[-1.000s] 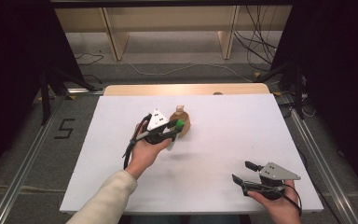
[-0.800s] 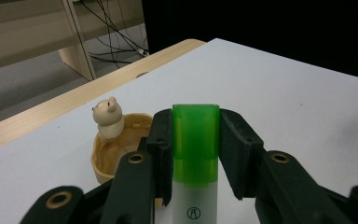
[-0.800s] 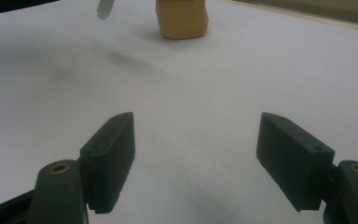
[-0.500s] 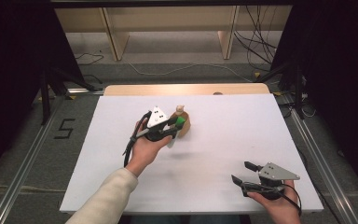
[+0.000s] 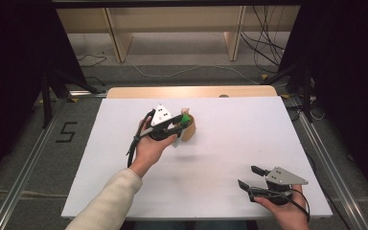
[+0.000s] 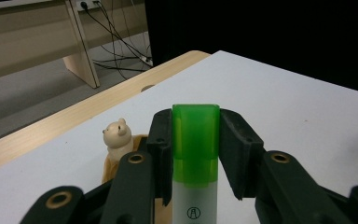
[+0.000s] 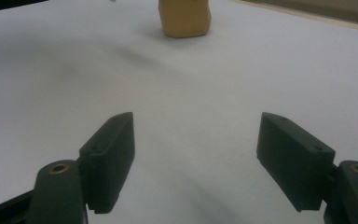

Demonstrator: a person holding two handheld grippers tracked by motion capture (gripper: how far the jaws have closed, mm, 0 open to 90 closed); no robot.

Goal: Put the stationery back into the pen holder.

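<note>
Green-capped marker held beside a tan holder

The left gripper (image 6: 196,154) clamps the green-capped marker (image 6: 195,144); tan holder (image 5: 189,128) at its 3 o'clock. The right gripper (image 5: 252,177) gapes wide, empty.

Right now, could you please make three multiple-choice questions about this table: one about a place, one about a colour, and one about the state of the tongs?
1. Where does the tan holder with the bear figure stand?
A. On the white table top, toward its far edge
B. On the floor
C. Beside the right tongs

2. What colour is the cap of the marker in the left tongs?
A. Red
B. Green
C. Blue

3. How are the right tongs?
A. Shut on a marker
B. Open and holding nothing
C. Shut on the bear

Answers:
1 A: the tan holder with the bear figure rests on the white table top, far from the right tongs.
2 B: the marker in the left tongs has a green cap.
3 B: the right gripper view shows its jaws wide apart over bare table.
</note>
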